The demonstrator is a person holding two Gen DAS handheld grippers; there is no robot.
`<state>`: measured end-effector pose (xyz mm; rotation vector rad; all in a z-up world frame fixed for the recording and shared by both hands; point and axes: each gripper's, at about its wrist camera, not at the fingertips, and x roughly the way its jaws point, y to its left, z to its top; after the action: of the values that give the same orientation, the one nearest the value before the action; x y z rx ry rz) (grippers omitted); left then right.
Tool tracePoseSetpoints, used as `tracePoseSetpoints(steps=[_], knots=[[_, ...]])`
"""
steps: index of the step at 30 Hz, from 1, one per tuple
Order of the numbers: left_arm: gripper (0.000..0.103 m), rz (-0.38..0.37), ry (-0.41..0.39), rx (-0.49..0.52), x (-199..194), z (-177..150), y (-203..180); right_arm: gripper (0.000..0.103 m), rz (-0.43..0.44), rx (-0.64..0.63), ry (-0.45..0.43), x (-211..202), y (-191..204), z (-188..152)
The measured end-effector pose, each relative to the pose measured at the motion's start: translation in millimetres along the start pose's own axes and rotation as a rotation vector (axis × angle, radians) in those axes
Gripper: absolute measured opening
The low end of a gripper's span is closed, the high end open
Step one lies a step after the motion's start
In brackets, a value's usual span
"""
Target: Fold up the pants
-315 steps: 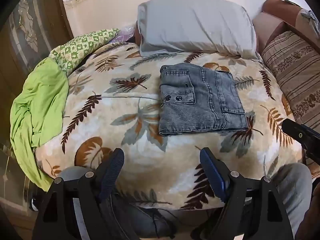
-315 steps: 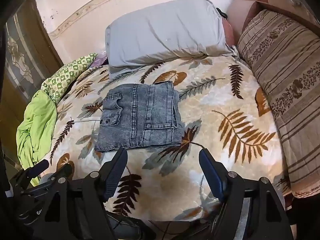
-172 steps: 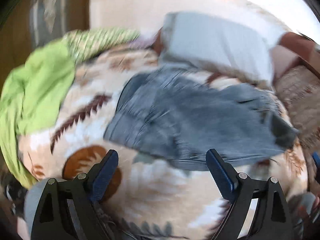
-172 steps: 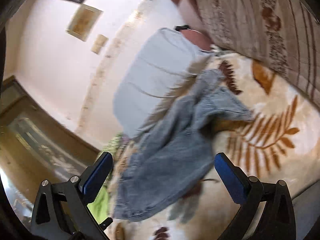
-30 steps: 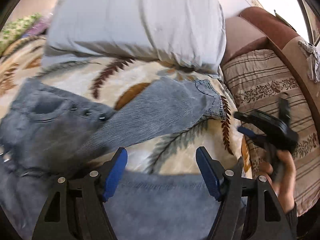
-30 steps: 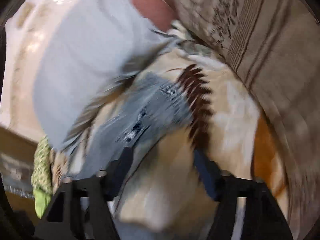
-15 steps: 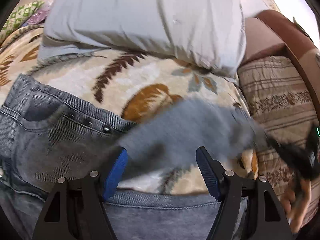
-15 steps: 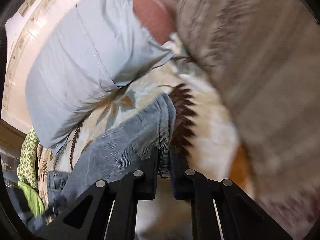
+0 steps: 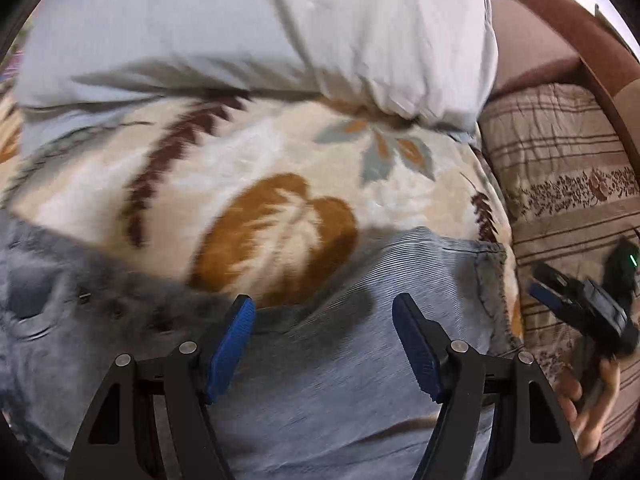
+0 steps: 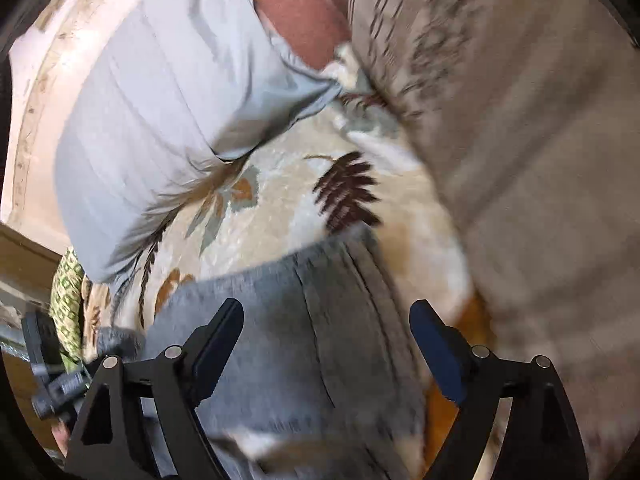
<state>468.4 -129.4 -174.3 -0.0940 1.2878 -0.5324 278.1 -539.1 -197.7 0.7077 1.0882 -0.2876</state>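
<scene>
Grey denim pants lie spread on the leaf-print blanket. The waist and pocket are at the left, and one leg runs right to its hem. My left gripper hovers open over that leg with nothing pinched. In the right wrist view, my right gripper is opening. The leg's hem end lies below, between its fingers, and the pads are clear of it. The left wrist view shows the right gripper in a hand, just right of the hem.
A grey pillow lies along the far side of the blanket. A striped brown cushion stands close on the right, with a brown padded frame behind it. A green patterned cloth lies at the far left.
My right gripper was shut on the leg's hem half a second ago and has let go. The leg has been drawn nearer. My left gripper has shifted right, over the leg.
</scene>
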Motion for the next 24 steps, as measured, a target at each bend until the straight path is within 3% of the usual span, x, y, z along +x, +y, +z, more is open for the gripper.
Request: tracePoseSetpoints(steps=[4,5,6,7,8,11,14,18,21,24], knots=[[0.067,-0.002,0.084,0.01,49.6,15.8,-10.5,0.081,-0.078,-0.028,0.048,49.1,3.8,28.3],[0.039,0.019,0.104,0.005,61.9,16.8,-10.1,0.06,-0.099,-0.023,0.081,65.2,1.5,31.3],[0.013,0.041,0.121,0.011,70.6,16.5,-10.4,0.047,-0.126,-0.032,0.098,70.1,-1.1,29.3],[0.013,0.047,0.149,0.015,79.3,16.0,-11.1,0.036,-0.184,-0.071,0.083,69.5,3.5,27.2],[0.01,0.049,0.132,0.003,78.8,15.9,-10.6,0.01,-0.205,-0.097,0.07,64.1,8.2,25.3],[0.008,-0.026,0.006,-0.033,44.2,16.0,-9.7,0.01,-0.141,-0.108,0.01,33.5,23.1,22.7],[0.008,-0.102,-0.126,-0.042,-10.6,4.6,-9.8,0.01,-0.044,-0.149,-0.119,-28.2,45.3,7.8],[0.01,-0.135,-0.297,0.039,-84.9,-55.5,-16.5,0.011,0.096,-0.21,-0.268,-98.5,58.5,-41.1],[0.01,-0.12,-0.313,0.08,-104.1,-136.0,-19.8,0.011,0.133,-0.17,-0.263,-125.4,37.5,-98.7],[0.011,-0.034,-0.206,0.121,-77.6,-201.0,-20.3,0.011,0.078,-0.117,-0.244,-129.4,11.3,-157.5]])
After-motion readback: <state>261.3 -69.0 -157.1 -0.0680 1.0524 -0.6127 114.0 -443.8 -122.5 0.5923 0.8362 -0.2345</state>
